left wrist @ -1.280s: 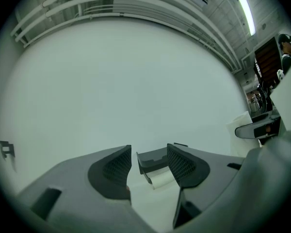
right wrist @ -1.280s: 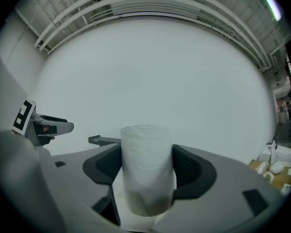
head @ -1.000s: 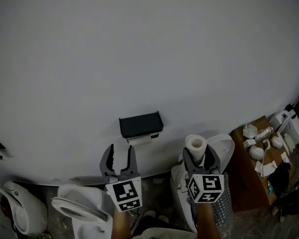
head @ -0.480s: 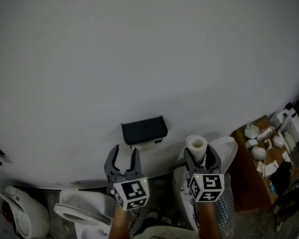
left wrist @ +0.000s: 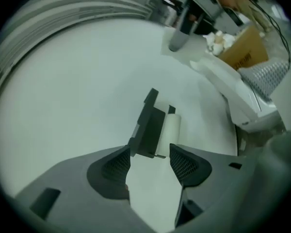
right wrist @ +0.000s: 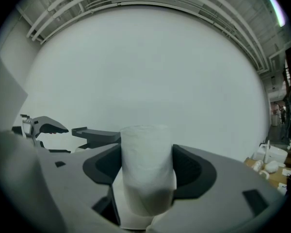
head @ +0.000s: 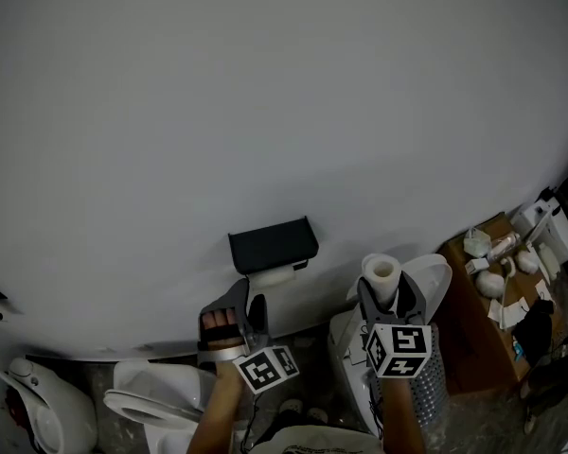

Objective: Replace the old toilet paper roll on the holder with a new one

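The old roll (head: 270, 275) hangs under the holder (head: 272, 244), new roll (head: 382, 274) to its right.

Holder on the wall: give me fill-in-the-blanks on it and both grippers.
1. The right gripper is ___ on the new roll.
2. The holder carrying the old roll is ___ in colour.
3. The left gripper is ___ and empty.
Missing: shut; black; open.
Note: the left jaws have just been opening.

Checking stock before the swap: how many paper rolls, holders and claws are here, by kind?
Rolls: 2, the new roll in the right claw, the old roll on the holder.
Holders: 1.
Claws: 2; the left claw has just been opening, nothing between its jaws.
Total: 5.
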Demonstrator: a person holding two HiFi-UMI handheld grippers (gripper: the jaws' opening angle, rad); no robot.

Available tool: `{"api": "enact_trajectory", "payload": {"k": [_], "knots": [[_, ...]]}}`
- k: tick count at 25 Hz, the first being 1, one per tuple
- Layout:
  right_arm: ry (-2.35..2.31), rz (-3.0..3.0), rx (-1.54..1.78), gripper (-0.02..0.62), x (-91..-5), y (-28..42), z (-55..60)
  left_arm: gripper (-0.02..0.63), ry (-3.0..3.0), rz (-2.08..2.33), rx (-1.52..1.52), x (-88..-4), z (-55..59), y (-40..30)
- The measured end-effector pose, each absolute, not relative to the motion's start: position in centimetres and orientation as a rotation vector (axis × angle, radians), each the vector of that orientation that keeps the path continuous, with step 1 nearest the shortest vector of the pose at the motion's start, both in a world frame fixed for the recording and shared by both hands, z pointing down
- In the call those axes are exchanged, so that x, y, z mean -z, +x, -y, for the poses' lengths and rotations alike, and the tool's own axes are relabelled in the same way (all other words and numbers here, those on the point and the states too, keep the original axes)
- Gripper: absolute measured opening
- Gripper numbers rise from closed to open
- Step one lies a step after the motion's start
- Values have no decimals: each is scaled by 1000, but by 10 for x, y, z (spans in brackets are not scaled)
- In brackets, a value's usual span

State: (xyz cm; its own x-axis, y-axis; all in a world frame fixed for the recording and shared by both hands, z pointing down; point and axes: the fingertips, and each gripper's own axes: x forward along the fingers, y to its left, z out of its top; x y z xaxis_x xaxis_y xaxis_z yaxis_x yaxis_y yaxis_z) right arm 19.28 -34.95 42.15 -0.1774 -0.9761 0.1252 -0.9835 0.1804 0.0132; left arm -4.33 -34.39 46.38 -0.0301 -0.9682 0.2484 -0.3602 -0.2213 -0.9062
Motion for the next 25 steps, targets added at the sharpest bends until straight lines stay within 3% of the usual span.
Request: {"api": "enact_trajectory", "payload": {"k": [25], "knots": [[2015,2235,-152,306,-434,233,350,244,-1420,-1119,1421,-513,393,-3]]}}
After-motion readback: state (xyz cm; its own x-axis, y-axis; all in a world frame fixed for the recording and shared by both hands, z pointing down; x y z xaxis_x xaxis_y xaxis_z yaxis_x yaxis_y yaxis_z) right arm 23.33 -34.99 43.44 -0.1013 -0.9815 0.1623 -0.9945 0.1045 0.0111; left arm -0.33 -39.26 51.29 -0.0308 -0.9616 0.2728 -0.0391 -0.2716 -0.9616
